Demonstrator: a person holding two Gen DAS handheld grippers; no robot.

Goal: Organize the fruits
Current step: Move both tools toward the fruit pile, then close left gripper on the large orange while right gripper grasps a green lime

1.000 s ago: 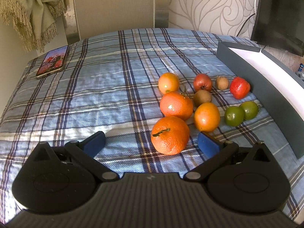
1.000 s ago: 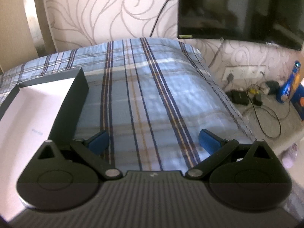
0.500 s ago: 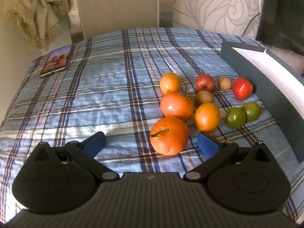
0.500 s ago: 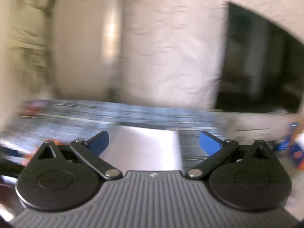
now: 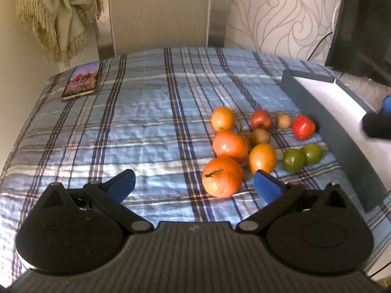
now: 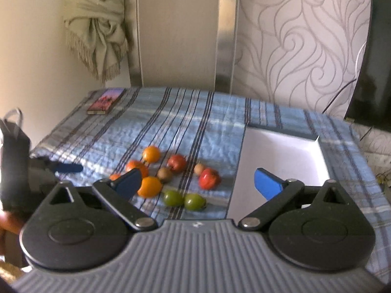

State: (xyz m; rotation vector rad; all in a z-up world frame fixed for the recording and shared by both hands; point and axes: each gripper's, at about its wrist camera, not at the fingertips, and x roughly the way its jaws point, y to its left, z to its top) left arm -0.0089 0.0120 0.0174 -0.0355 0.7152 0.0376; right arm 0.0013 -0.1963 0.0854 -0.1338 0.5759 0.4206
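Plaid blue bedspread (image 5: 151,112), phone (image 5: 81,81) at far corner; swirl wallpaper (image 6: 300,48), possibly TV (image 6: 376,63); both jaws released.

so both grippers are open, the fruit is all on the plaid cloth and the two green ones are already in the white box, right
Not quite. The two green fruits are not in the white box; they lie on the plaid cloth beside its wall, as the right wrist view shows. The rest holds: the left gripper and right gripper are both open.

Plaid bed (image 5: 151,122): fruits (image 5: 254,144), box (image 5: 325,122), phone (image 5: 81,81).
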